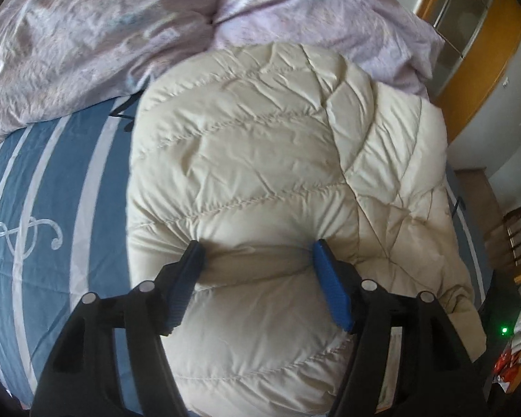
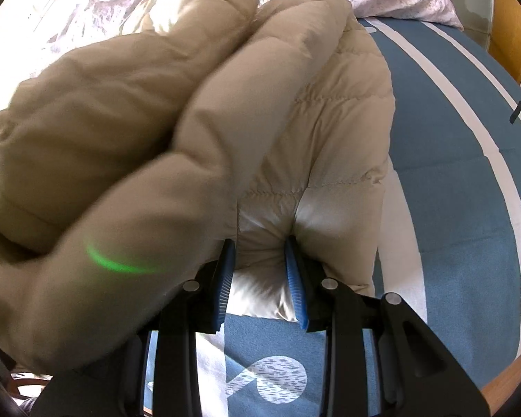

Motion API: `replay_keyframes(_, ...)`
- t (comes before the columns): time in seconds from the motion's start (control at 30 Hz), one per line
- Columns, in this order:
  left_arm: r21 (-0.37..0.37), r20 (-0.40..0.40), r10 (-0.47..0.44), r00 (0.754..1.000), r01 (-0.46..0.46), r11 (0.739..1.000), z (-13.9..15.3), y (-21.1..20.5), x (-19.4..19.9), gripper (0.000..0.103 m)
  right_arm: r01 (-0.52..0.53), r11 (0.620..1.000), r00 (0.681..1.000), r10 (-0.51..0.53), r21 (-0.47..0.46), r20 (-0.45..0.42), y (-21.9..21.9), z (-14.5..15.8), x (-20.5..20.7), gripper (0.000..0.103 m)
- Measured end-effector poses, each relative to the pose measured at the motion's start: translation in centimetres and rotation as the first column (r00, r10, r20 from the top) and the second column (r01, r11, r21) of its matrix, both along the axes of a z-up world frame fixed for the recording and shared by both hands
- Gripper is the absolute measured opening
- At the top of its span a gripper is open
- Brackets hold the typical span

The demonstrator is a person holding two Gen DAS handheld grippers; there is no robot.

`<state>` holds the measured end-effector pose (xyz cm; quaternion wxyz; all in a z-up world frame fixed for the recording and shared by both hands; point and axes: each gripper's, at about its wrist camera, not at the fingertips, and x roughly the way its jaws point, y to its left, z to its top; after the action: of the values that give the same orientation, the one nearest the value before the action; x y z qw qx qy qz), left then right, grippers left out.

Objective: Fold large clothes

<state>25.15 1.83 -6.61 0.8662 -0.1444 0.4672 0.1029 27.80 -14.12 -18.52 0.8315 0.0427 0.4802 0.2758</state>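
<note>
The blue striped bedsheet (image 1: 45, 180) lies bare at nine o'clock of the cream quilted jacket (image 1: 260, 146), a pink duvet (image 1: 104, 45) crowding twelve; the left gripper (image 1: 257, 260) stands spread, tips sunk in the jacket's puffy fold; the right gripper (image 2: 260, 257) pinches its hem.

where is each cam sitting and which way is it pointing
Left wrist: on the left gripper, looking steeply down its fingers at the cream jacket on the blue striped sheet, lilac duvet behind; only its own black fingers with blue pads, spread around a bulge of fabric, show.
Right wrist: on the right gripper, looking down at a pinched jacket edge, a fold hanging close at left; only its own fingers show.
Shared: jacket, sheet, duvet; neither shows the other gripper.
</note>
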Motion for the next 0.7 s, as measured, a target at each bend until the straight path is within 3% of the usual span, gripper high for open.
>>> replay_keyframes(0.23, -0.016, -0.008, 0.006, 1.000, -0.006, 1.000, -0.4, -0.8, 1.5, 0.065, 0.013, 1.000, 1.000, -0.013, 0.028, -0.001, -0.5, 0.0, 0.0, 0.032)
replay_keyframes(0.47, 0.079, 0.024, -0.037, 0.999, 0.035, 0.996, 1.6, -0.4, 3.7, 0.065, 0.007, 1.000, 1.000, -0.007, 0.024, -0.002, -0.4, -0.2, 0.1, 0.032)
replay_keyframes(0.7, 0.074, -0.001, -0.048, 0.999, 0.048, 0.996, 0.3, 0.0, 5.3, 0.065, 0.008, 1.000, 1.000, -0.008, 0.030, -0.009, -1.8, -0.7, 0.3, 0.032)
